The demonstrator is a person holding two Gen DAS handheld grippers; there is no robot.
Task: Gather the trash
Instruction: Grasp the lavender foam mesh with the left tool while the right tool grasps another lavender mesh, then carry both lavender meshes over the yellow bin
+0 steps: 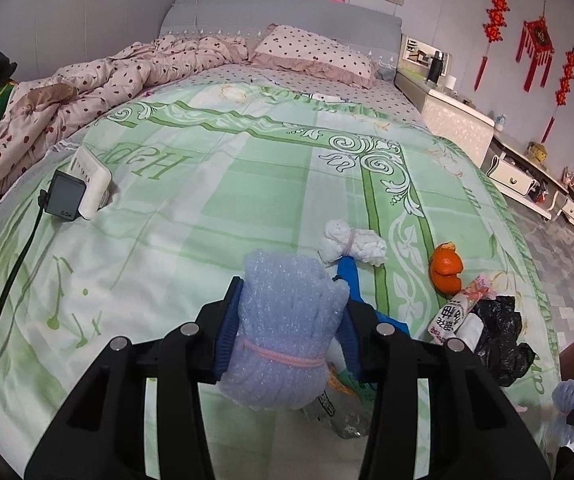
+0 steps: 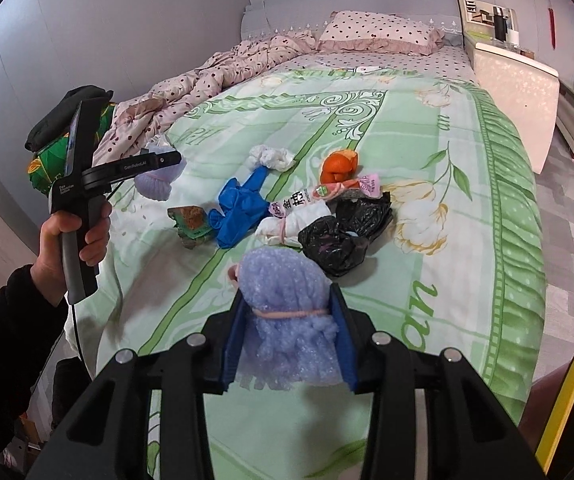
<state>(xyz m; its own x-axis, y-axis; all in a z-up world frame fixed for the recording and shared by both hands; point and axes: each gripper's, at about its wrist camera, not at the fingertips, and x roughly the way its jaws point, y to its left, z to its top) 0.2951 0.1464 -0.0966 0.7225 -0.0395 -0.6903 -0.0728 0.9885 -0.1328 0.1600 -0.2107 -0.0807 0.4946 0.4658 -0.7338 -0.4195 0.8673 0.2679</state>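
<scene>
Above the bed (image 1: 207, 184) in the left view, the left claw (image 1: 287, 332) grips a foam wad (image 1: 283, 332), tissue (image 1: 353, 246) and peel (image 1: 445, 268) lying beyond, while in the right view the right claw (image 2: 289, 336) clamps another foam bundle (image 2: 287, 304) near the glove (image 2: 239, 204) and bag (image 2: 343, 232).

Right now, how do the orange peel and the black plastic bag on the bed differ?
The orange peel is bright orange and stands up in a curled, stiff shape; the black plastic bag is glossy black and lies crumpled and slack. The peel looks smaller than the bag, which spreads wider. The peel lies farther up the bed, towards the pillow; the bag lies nearer the right gripper. Both lie loose on the green bedspread.
</scene>
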